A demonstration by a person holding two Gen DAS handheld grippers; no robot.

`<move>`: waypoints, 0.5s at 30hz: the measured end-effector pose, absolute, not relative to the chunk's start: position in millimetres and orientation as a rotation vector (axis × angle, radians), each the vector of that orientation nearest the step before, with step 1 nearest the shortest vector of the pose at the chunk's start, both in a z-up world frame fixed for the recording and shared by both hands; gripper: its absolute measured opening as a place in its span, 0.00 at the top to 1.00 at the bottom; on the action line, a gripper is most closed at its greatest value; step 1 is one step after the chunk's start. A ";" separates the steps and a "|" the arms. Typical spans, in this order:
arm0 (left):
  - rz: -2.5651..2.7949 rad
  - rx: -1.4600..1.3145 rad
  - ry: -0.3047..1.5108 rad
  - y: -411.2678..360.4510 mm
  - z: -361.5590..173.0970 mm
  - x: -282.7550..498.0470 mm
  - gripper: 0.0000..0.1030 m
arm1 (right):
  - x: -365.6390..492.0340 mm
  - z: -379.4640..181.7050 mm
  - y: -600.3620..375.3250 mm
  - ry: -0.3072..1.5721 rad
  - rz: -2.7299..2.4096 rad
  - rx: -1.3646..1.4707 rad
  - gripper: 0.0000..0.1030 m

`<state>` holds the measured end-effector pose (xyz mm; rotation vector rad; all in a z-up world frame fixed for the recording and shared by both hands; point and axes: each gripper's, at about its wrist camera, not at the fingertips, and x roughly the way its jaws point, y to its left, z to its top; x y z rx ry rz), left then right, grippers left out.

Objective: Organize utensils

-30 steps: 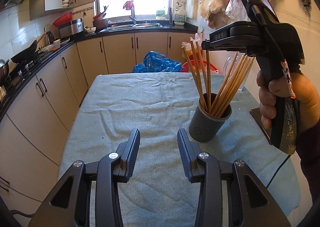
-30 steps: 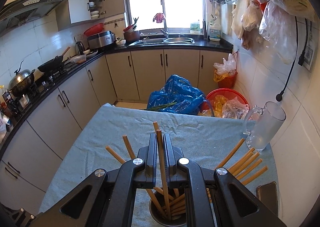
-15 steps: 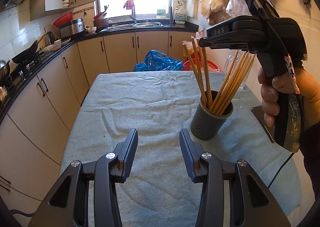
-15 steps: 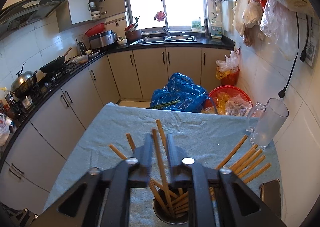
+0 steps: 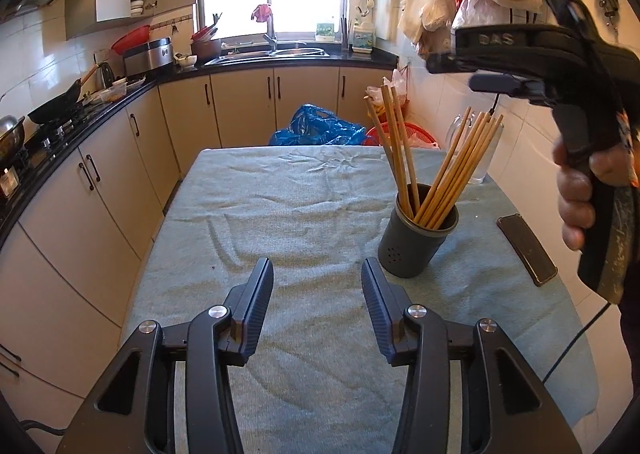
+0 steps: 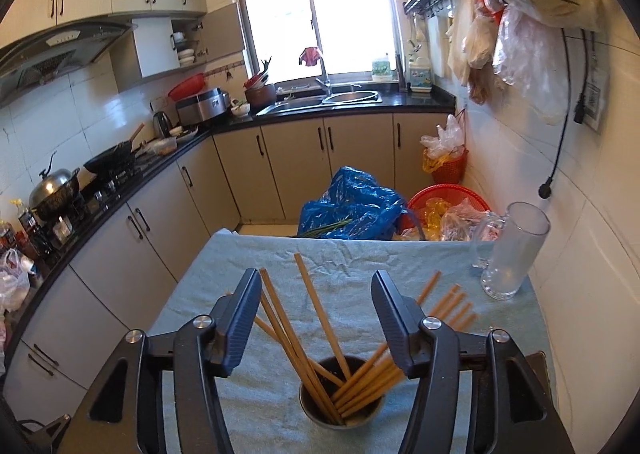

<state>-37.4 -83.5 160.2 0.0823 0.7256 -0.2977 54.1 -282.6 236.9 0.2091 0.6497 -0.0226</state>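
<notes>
A dark grey utensil holder (image 5: pixel 416 242) stands on the cloth-covered table (image 5: pixel 300 206), right of centre, with several wooden chopsticks (image 5: pixel 444 170) standing in it. It also shows in the right wrist view (image 6: pixel 340 402) with the chopsticks (image 6: pixel 316 310) leaning apart. My left gripper (image 5: pixel 318 286) is open and empty, low over the table, left of the holder. My right gripper (image 6: pixel 316 306) is open and empty, held above the holder; its body shows in the left wrist view (image 5: pixel 552 54).
A glass mug (image 6: pixel 512 254) stands at the table's far right. A dark phone (image 5: pixel 526 248) lies right of the holder. A blue bag (image 6: pixel 352 206) and red baskets (image 6: pixel 444 202) sit beyond the table. Counters run along the left and back.
My right gripper opened and let go of a chopstick, which now stands in the holder, then rose and drew back. My left gripper opened wider.
</notes>
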 end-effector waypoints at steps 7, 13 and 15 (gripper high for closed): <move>-0.289 0.087 0.683 -80.0 173.9 -64.0 0.54 | 3.5 241.3 -282.4 0.631 -0.016 0.200 0.34; -0.287 0.057 0.677 -73.0 180.1 -85.8 0.52 | -43.2 234.8 -275.1 0.630 -0.007 0.165 0.30; -0.284 0.053 0.674 -72.4 180.7 -90.9 0.52 | -54.4 231.5 -275.2 0.634 -0.007 0.167 0.30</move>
